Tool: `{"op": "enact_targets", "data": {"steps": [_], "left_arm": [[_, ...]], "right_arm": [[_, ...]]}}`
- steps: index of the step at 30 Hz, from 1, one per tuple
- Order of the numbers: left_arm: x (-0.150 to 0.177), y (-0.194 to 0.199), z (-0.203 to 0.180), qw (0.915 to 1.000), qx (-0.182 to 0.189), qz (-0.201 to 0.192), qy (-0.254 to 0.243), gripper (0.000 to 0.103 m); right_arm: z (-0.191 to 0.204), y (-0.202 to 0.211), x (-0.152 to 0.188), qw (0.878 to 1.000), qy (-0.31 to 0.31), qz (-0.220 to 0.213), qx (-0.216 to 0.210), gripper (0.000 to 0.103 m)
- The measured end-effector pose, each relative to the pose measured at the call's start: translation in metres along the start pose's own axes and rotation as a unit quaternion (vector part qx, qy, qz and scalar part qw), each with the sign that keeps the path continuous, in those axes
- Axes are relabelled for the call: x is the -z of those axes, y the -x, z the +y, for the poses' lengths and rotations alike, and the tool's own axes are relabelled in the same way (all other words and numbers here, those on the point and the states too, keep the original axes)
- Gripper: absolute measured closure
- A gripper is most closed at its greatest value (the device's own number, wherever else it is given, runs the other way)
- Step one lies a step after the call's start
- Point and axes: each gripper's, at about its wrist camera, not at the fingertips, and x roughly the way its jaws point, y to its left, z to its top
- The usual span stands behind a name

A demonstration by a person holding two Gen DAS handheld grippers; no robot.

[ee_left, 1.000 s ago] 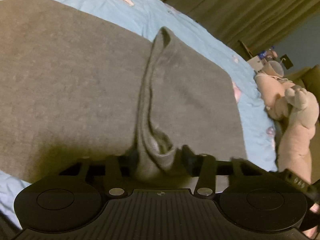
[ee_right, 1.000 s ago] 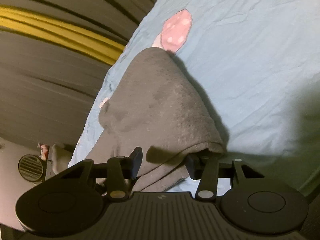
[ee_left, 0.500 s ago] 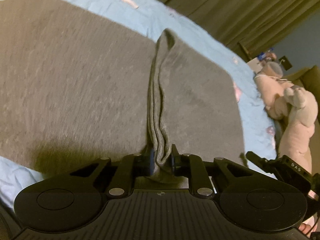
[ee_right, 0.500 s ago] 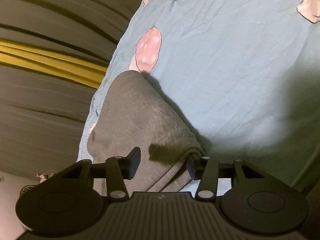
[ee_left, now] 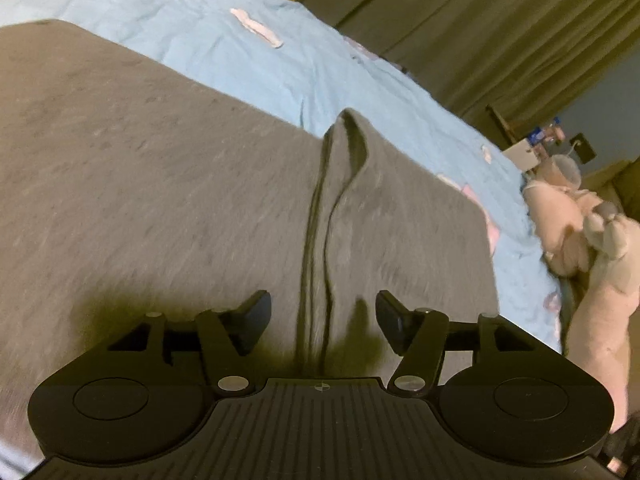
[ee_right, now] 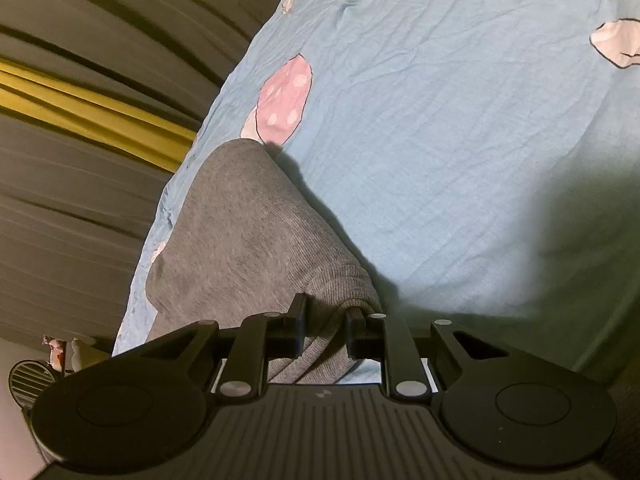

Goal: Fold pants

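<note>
The grey pants (ee_left: 160, 208) lie spread on the light blue bed sheet (ee_left: 248, 64), with a raised fold ridge (ee_left: 320, 248) running away from me. My left gripper (ee_left: 323, 314) is open, its fingers on either side of that ridge and holding nothing. In the right wrist view, the pants (ee_right: 240, 240) rise as a folded hump with a ribbed cuff edge (ee_right: 344, 284). My right gripper (ee_right: 325, 320) is shut on that ribbed edge.
A pink plush toy (ee_left: 592, 240) lies at the right edge of the bed. Curtains (ee_left: 480, 20) hang behind the bed, with small clutter (ee_left: 536, 144) at the far right. The sheet (ee_right: 460, 120) bears pink and white prints (ee_right: 284, 100).
My left gripper closed on the fold ridge half a second ago and has now opened and let it go. My right gripper has closed onto the ribbed edge.
</note>
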Motion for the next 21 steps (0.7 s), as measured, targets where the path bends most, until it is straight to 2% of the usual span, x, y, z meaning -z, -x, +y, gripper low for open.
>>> {"op": "enact_targets", "data": {"steps": [4, 8, 10, 11, 13, 14, 15, 18, 19, 20, 21], "left_arm": [[-0.011, -0.017, 0.0, 0.9993, 0.026, 0.014, 0.023, 0.039], [-0.018, -0.032, -0.001, 0.9984, 0.047, 0.026, 0.018, 0.039], [-0.021, -0.035, -0.001, 0.9985, 0.043, 0.024, 0.026, 0.054], [-0.022, -0.037, -0.002, 0.999, 0.028, 0.026, 0.022, 0.082], [-0.021, -0.039, 0.0, 0.9988, 0.03, 0.026, 0.028, 0.084], [-0.02, -0.036, 0.002, 0.9987, 0.035, 0.021, 0.031, 0.084], [-0.019, -0.035, 0.004, 0.9984, 0.039, 0.018, 0.036, 0.086], [-0.016, -0.027, 0.006, 0.9979, 0.043, 0.007, 0.048, 0.087], [-0.016, -0.024, 0.004, 0.9982, 0.043, 0.004, 0.042, 0.087], [-0.016, -0.02, 0.001, 0.9986, 0.038, 0.0, 0.035, 0.087], [-0.017, -0.016, 0.001, 0.9988, 0.038, -0.001, 0.032, 0.087]], "right_arm": [[-0.001, 0.0, 0.0, 1.0, 0.0, 0.0, -0.001, 0.085], [-0.003, -0.001, -0.001, 1.0, 0.0, 0.0, -0.002, 0.085], [-0.004, -0.001, -0.001, 1.0, -0.002, 0.0, -0.003, 0.085], [-0.005, -0.001, -0.002, 1.0, -0.004, 0.0, -0.005, 0.085], [-0.007, -0.001, -0.002, 1.0, -0.01, 0.001, -0.011, 0.083], [-0.009, 0.0, -0.003, 1.0, -0.015, 0.002, -0.018, 0.08], [-0.01, 0.0, -0.004, 0.999, -0.021, 0.005, -0.027, 0.073], [-0.009, -0.001, -0.003, 0.999, -0.018, 0.007, -0.038, 0.067], [-0.007, -0.002, -0.002, 0.999, -0.012, 0.007, -0.034, 0.068], [-0.004, -0.001, -0.001, 1.0, -0.004, 0.004, -0.026, 0.083], [0.001, -0.001, 0.001, 1.0, 0.008, 0.001, -0.009, 0.09]]}}
